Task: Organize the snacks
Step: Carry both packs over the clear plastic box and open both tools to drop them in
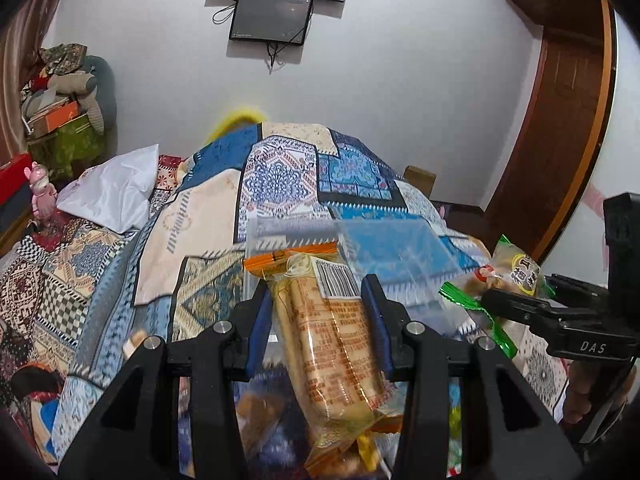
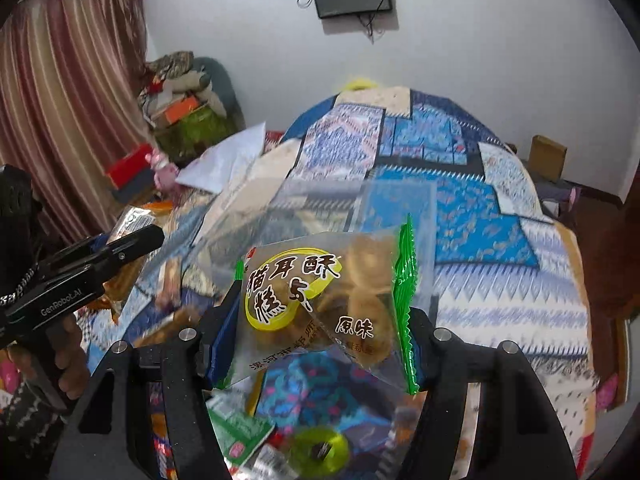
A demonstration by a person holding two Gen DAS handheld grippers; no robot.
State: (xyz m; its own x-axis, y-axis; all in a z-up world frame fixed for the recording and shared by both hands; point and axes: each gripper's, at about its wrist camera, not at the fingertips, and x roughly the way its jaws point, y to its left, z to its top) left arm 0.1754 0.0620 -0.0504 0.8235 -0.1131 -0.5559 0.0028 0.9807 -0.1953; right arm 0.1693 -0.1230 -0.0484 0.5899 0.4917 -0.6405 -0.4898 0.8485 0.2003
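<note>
Holding a packet apiece, the two claws hang above a bed heaped with snacks. The left claw (image 1: 320,316) is narrowed onto an orange-trimmed pack of long biscuits (image 1: 332,332), its blue pads pressing the pack's two long sides, the pack running lengthwise out ahead of it. The right claw (image 2: 316,332) is clamped on a green-edged pastry bag (image 2: 320,304), gripped low across its width, the crimped green seam standing up on the bag's right edge.

Both packets look light and crinkly. The film is probably slippery, and the pastries inside would likely crush under a hard squeeze, so a hold across the filled middle seems safer than one on the thin seams. The biscuit pack is stiffer along its length and should stay straight.

Just ahead of both claws sits a clear plastic box (image 1: 360,248), hard to make out against the patterned quilt (image 1: 280,168), and presumably where the snacks belong. Beneath the claws lie more loose packets (image 2: 240,428), blurred. Beside the right claw, to its left, the other claw's body crowds in close. A white pillow (image 1: 112,192) lies farther off.
</note>
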